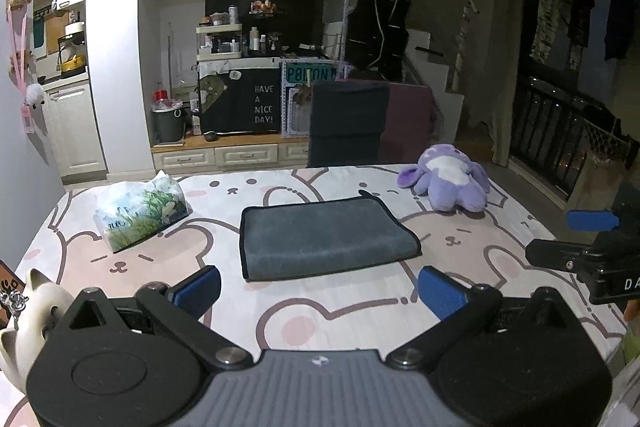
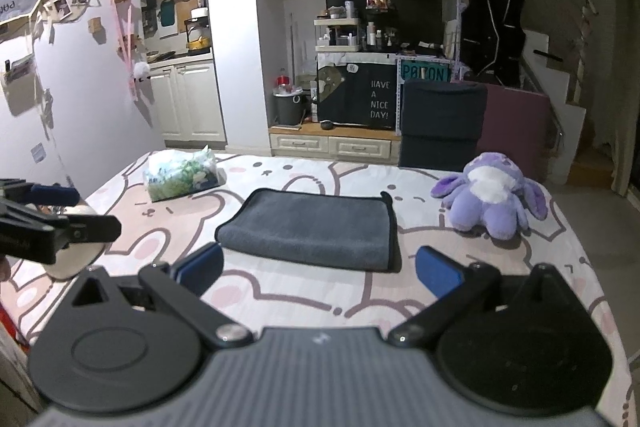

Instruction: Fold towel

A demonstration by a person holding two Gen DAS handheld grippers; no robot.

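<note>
Left wrist view: grey towel point(image 1: 326, 237) lies folded, black-edged

Dim indoor light, ceiling glare upper left, fisheye-bent edges, dark corners

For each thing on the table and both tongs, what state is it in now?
gray towel: folded, lying flat on the tablecloth, held by nothing.
left tongs: open, empty, short of the towel.
right tongs: open, empty, short of the towel.
purple plush toy: lying beyond the towel's right end, apart from it.
tissue pack: lying to the left, apart from the towel.
</note>
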